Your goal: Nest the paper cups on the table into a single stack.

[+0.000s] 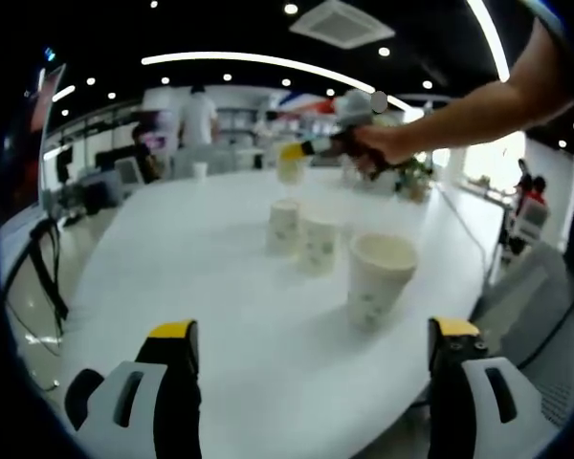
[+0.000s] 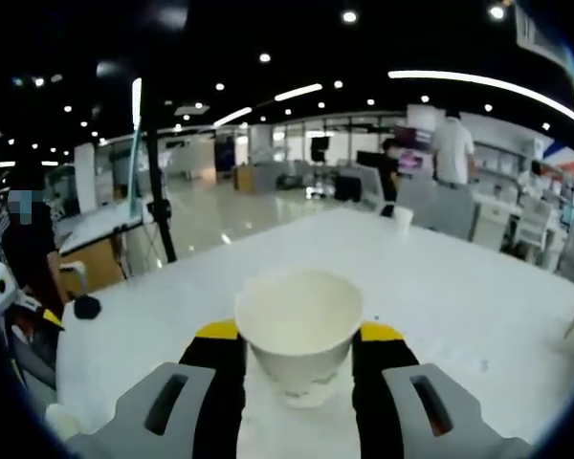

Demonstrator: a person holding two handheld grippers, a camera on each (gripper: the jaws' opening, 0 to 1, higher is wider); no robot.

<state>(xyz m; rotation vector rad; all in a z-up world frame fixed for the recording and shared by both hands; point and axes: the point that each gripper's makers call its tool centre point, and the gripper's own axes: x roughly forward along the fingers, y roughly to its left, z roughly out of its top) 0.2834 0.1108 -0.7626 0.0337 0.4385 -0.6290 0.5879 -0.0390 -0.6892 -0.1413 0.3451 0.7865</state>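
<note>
Three white paper cups with a faint print stand upright on the white table [image 1: 191, 287]: one nearest me at the right [image 1: 381, 277], one in the middle [image 1: 319, 244] and one behind it [image 1: 283, 225]. My left gripper [image 1: 311, 349] is open above the table's near edge, its yellow-tipped jaws wide apart with nothing between them. Beyond the cups, my right gripper [image 1: 301, 151] holds a fourth cup [image 1: 289, 170] in the air. In the right gripper view that cup [image 2: 298, 325] sits upright, mouth open towards me, with my right gripper [image 2: 298, 356] shut on its lower half.
A further small cup [image 1: 200, 170] [image 2: 402, 216] stands at the table's far edge. A person's arm [image 1: 478, 105] reaches in from the right. Tripod legs [image 1: 48, 268] stand left of the table. Desks, chairs and people [image 2: 454, 143] fill the room behind.
</note>
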